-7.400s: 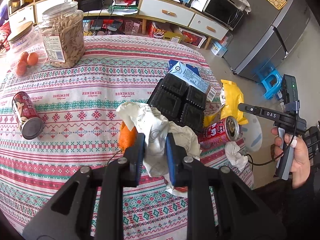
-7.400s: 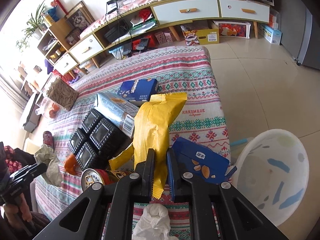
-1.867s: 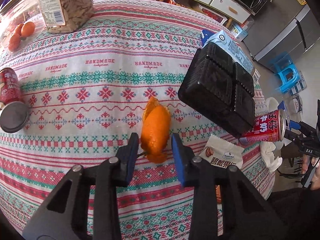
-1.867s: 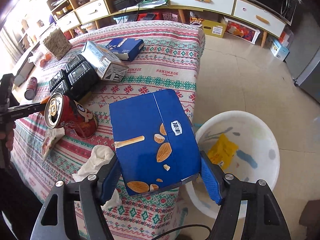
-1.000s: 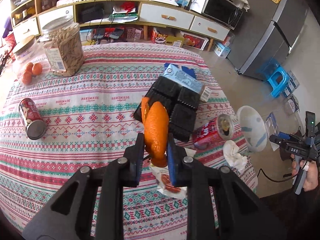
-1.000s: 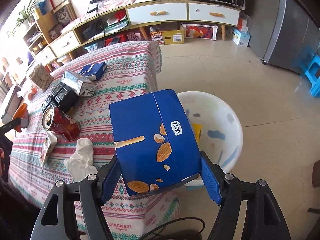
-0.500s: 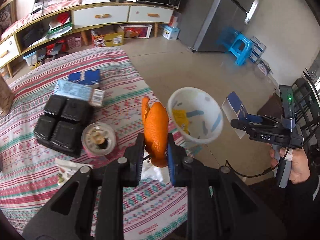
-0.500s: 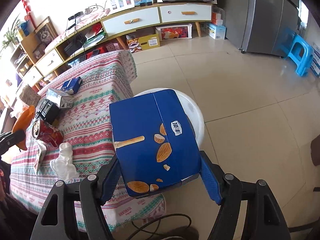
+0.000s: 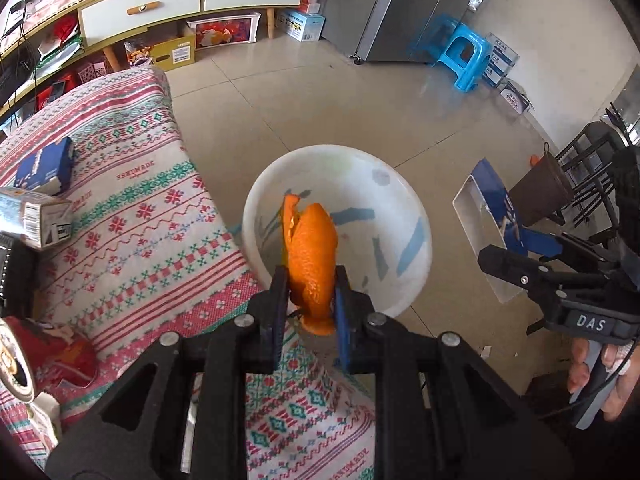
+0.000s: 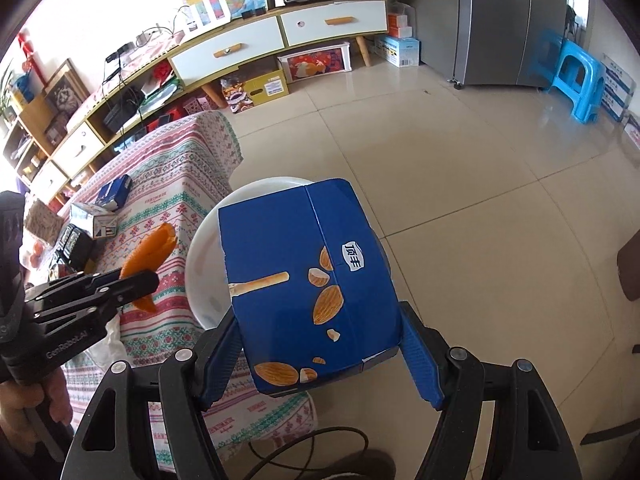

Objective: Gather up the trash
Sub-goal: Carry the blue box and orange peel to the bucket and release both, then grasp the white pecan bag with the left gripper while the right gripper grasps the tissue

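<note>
Curled orange peel (image 9: 311, 256) upright in my left gripper (image 9: 308, 300), long axis along fingers, tip up, hanging over white plastic basin (image 9: 404, 280) on floor beside patterned-cloth table (image 9: 160, 240) edge. My right gripper (image 10: 320, 344) spread wide, clamping flat blue almond-biscuit box (image 10: 308, 280) over basin's far rim. Bare tile floor (image 10: 480, 180) beyond.
</note>
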Action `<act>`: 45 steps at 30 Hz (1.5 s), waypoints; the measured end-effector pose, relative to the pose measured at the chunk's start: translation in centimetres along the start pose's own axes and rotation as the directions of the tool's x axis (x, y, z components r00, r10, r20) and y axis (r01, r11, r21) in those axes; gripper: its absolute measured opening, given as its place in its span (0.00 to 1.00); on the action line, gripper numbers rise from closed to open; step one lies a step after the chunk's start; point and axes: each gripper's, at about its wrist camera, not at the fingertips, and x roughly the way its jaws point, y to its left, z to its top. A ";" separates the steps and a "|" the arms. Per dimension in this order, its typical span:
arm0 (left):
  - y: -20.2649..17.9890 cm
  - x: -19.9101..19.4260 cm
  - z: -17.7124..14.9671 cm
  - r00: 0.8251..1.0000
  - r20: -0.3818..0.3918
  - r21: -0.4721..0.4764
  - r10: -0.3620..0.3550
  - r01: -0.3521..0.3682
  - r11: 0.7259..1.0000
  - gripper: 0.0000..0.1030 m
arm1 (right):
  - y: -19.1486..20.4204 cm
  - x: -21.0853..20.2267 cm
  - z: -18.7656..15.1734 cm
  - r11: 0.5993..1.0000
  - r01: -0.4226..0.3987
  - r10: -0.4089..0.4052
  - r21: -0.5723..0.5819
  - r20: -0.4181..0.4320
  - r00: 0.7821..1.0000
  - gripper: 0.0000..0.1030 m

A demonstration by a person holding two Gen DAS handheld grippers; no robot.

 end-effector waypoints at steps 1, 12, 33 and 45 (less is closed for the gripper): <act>-0.1 0.4 0.1 1.000 -0.002 0.000 0.003 -0.003 1.000 0.22 | -0.1 0.1 0.1 1.000 0.002 -0.002 0.002 0.000 1.000 0.73; 0.2 0.2 0.0 0.997 0.019 -0.007 0.077 -0.077 0.997 0.59 | -0.4 0.6 1.0 1.000 0.019 -0.019 0.010 -0.001 1.000 0.73; 4.9 -7.4 -3.0 0.991 0.079 -0.060 0.111 -0.106 0.993 0.76 | 3.3 3.9 3.0 0.999 0.031 -0.033 -0.038 -0.054 0.998 0.73; 8.2 -11.0 -5.4 0.986 0.107 -0.091 0.129 -0.119 0.989 0.79 | 4.3 4.5 3.3 0.998 0.053 -0.055 -0.039 -0.046 0.997 0.83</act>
